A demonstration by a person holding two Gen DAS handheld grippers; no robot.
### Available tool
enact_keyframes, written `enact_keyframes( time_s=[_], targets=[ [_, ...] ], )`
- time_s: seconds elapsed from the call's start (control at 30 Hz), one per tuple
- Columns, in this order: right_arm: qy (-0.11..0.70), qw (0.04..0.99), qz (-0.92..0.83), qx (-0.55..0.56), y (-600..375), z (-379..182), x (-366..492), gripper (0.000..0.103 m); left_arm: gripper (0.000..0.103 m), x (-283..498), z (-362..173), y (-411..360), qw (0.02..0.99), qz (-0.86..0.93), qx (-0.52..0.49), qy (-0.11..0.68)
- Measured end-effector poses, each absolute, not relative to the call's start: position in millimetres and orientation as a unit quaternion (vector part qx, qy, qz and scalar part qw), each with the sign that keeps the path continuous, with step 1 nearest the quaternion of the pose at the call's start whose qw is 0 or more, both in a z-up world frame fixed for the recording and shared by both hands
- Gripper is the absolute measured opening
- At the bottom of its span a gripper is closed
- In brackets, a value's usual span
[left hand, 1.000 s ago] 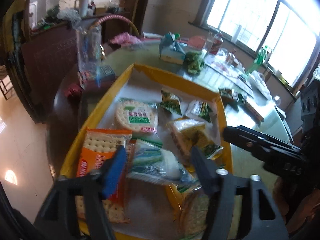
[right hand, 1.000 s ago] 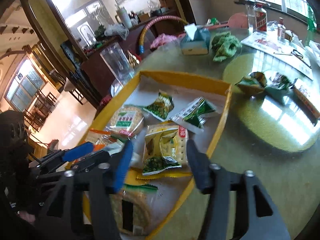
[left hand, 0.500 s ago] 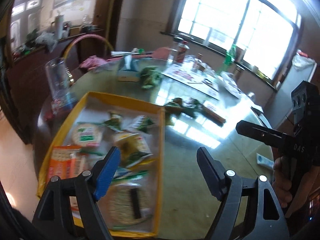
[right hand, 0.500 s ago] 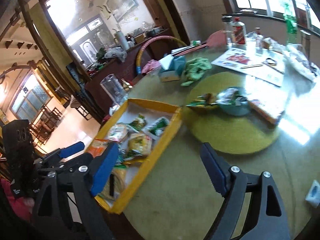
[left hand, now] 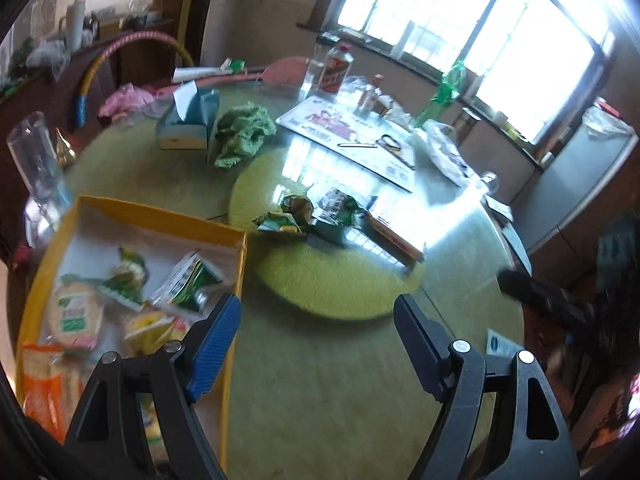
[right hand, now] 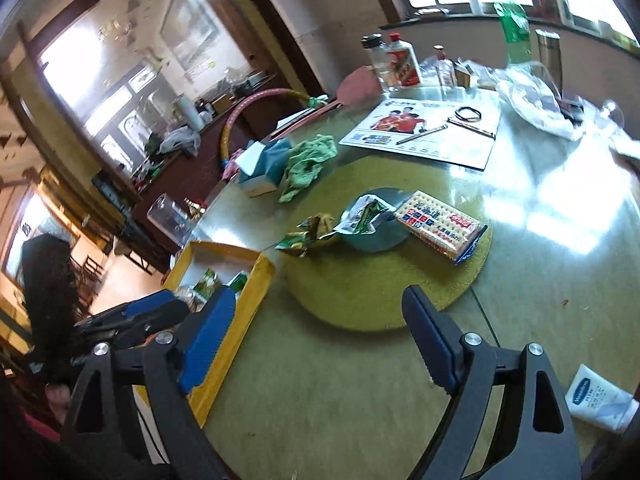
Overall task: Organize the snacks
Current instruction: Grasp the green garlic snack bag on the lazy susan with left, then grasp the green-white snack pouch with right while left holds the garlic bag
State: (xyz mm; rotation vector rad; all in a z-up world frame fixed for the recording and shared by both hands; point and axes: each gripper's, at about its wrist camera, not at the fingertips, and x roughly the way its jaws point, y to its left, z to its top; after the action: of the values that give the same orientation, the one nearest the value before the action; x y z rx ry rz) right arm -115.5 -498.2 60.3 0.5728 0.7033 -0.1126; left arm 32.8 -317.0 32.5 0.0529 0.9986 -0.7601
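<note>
A yellow tray (left hand: 160,214) at the table's left holds several snack packs, among them a round cracker pack (left hand: 74,316) and green packets (left hand: 188,282). It also shows in the right wrist view (right hand: 224,252). Loose green snack packets (left hand: 296,216) (right hand: 316,232) and a long cracker pack (right hand: 438,226) lie on the yellow round mat (left hand: 320,276) (right hand: 360,300). My left gripper (left hand: 318,344) is open and empty above the table, right of the tray. My right gripper (right hand: 316,340) is open and empty, short of the mat.
A tissue box (left hand: 188,124), a green cloth (left hand: 240,132), a placemat with scissors (left hand: 352,132), bottles (left hand: 334,72) and a clear glass (left hand: 34,156) stand around the table. A white tube (right hand: 596,396) lies near the front right edge.
Both grippers have pulled back from the tray and swung right toward the mat. Both stay open and empty.
</note>
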Motion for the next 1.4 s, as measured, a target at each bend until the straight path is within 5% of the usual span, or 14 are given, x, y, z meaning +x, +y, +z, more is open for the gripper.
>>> enact_keyframes(
  time_s=[0.47, 0.87, 1.4],
  targets=[
    [0.367, 0.865, -0.085, 0.332, -532, -17, -86, 0.085, 0.077, 117, -27, -402, 0.797, -0.282, 0.056, 0.531],
    [0.361, 0.859, -0.08, 0.353, -541, -27, -87, 0.085, 0.045, 137, -60, -431, 0.779, -0.25, 0.143, 0.558],
    [0.353, 0.867, -0.039, 0.349, -530, -19, -71, 0.085, 0.038, 39, -26, -362, 0.78, -0.324, 0.128, 0.52]
  ],
)
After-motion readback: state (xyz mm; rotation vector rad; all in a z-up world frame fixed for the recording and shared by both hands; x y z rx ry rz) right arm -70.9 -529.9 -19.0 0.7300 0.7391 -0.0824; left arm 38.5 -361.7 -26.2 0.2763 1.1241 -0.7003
